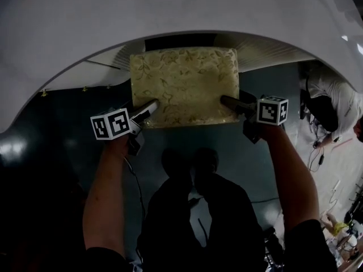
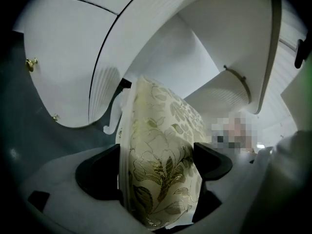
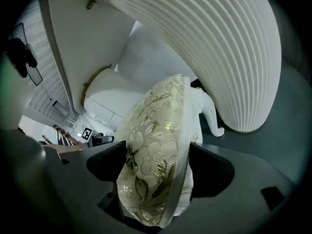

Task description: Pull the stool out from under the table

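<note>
In the head view the stool [image 1: 184,86] hides its own legs and a jaw each of the left gripper [image 1: 152,107] and right gripper [image 1: 227,102]; a person [image 1: 334,103] is cut off at the right edge; clutter [image 1: 340,231] in the bottom right corner is too small to tell

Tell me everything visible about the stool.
The stool has a square padded seat in cream fabric with a gold leaf pattern, on a white base with curled legs. It stands on the floor, far edge at the arch of the white table. Its sides sit between the jaws of the left gripper and the right gripper.
</note>
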Demonstrator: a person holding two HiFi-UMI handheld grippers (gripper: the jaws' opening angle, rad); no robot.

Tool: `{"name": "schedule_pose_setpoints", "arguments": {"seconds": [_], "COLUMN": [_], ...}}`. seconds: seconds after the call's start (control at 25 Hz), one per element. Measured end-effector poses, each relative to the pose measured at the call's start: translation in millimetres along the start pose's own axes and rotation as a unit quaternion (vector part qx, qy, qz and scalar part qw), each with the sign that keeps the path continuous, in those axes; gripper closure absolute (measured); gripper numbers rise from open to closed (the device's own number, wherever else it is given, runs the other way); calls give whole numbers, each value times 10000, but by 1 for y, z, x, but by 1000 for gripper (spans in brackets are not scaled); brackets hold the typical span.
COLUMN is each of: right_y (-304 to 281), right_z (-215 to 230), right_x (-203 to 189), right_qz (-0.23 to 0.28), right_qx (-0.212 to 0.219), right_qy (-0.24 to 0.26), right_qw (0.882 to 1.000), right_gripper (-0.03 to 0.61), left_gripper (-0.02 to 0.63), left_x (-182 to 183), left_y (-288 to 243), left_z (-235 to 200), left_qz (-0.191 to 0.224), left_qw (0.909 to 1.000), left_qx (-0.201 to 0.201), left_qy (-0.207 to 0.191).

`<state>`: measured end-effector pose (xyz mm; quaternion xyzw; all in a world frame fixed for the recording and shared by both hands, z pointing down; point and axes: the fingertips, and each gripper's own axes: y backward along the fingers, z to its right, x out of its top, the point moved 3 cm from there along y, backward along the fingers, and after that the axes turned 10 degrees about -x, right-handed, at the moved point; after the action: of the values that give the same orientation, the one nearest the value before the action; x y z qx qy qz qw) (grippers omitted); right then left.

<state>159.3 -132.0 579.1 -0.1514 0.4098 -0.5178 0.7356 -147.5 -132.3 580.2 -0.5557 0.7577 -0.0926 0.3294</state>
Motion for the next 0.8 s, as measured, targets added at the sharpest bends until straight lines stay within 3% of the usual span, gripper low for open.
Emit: {"name": "schedule_pose_setpoints", "arguments": {"seconds": [0.36, 0.8], "right_y": [-2, -7], "right_z": [-7, -6], "right_x": [-4, 7], "right_qz": [-285, -1222], "right_qx": [116, -159], "right_qy": [-70, -309], "right_qw": [9995, 9919], "right_gripper": [226, 227], "left_gripper": [160, 160], "left_x": [-1, 0], "left_y": [2, -2], "left_z": [4, -3], "left_qz": [-294, -550], "left_qw": [9994, 9971], "left_qx": [178, 71], "left_qy": [-15, 529]}}
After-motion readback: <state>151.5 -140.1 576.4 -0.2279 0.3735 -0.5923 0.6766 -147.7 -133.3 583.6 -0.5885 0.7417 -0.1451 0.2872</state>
